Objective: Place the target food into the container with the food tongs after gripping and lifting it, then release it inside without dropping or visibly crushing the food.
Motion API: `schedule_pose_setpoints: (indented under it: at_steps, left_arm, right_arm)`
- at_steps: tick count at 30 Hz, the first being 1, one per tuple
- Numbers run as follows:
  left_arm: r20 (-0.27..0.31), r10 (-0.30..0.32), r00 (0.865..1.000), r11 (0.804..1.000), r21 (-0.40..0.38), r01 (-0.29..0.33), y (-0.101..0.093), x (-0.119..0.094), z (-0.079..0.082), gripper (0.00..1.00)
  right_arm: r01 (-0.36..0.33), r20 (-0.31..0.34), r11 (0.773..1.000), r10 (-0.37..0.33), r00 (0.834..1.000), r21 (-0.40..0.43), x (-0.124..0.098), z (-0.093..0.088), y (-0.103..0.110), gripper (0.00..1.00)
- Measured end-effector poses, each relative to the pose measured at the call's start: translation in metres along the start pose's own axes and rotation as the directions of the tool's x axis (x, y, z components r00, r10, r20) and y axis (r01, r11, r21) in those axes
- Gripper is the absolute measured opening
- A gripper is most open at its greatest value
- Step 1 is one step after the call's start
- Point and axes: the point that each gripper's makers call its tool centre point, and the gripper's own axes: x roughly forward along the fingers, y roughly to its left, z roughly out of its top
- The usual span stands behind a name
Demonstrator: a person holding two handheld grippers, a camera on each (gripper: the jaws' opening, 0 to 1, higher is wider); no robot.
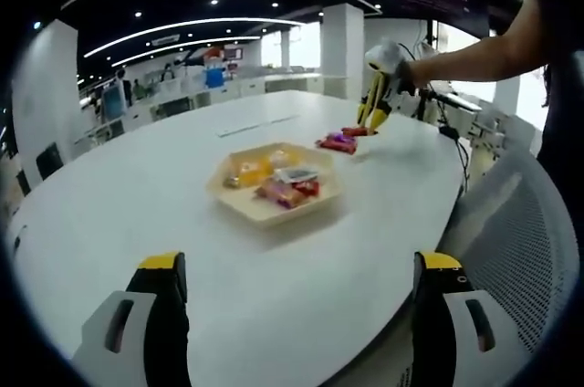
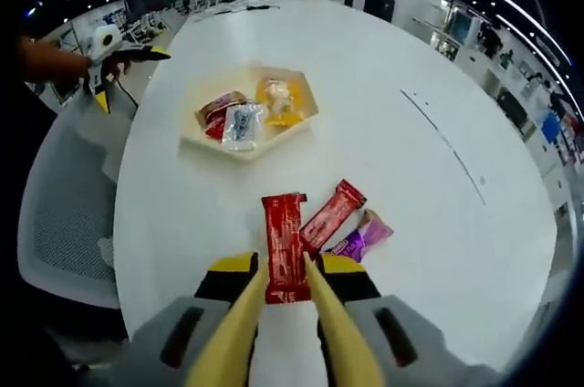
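The right gripper [image 2: 285, 291] carries a pair of yellow food tongs [image 2: 283, 332], and the two tong arms straddle the near end of a red snack bar [image 2: 284, 245] that lies flat on the white surface [image 2: 438, 223]; the arms sit close on either side of the wrapper, so the gripper looks squeezed partway onto the tongs, though whether the tips already press the bar I cannot tell. The bar lies lengthwise along the tongs, which suits a pinch across its narrow width and keeps the pressure low enough not to crush it. Just beside it lie a second red bar [image 2: 332, 214] and a purple packet [image 2: 363, 235], touching or nearly so, which is probably why the tongs come in from the free end. The tray [image 2: 245, 146], a shallow hexagonal container already holding several wrapped snacks, sits well apart further along the surface, so a lift and carry is needed. The left gripper [image 1: 297, 314] hovers spread and empty over the near edge of the surface, facing the tray [image 1: 271, 214], likely held back out of the way; in its view the tongs [image 1: 374, 111] reach down to the bars [image 1: 339, 141]
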Motion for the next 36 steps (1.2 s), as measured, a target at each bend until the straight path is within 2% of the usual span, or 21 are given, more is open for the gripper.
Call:
schedule_pose_setpoints:
  at_steps: [12, 20, 28, 36]
  left_arm:
    - [-0.005, -0.003, 1.0, 1.0, 0.013, 0.003, 0.0, 0.0, -0.001, 1.0]
    - [0.007, -0.007, 1.0, 1.0, 0.01, 0.007, 0.0, 0.0, 0.001, 1.0]
    - [0.01, -0.002, 1.0, 1.0, 0.014, 0.002, 0.001, 0.0, 0.001, 1.0]
    - [0.019, -0.003, 1.0, 1.0, 0.015, 0.002, 0.0, -0.001, 0.003, 1.0]
  right_arm:
    - [0.025, 0.014, 1.0, -0.025, 1.0, 0.009, -0.03, 0.03, -0.017, 0.24]
    - [0.037, 0.001, 0.999, -0.037, 0.999, -0.01, -0.043, 0.04, -0.024, 0.24]
    - [0.04, -0.004, 0.999, -0.04, 0.999, -0.022, -0.044, 0.049, -0.023, 0.23]
    - [0.03, -0.001, 0.999, -0.03, 1.0, -0.033, -0.037, 0.064, -0.015, 0.24]
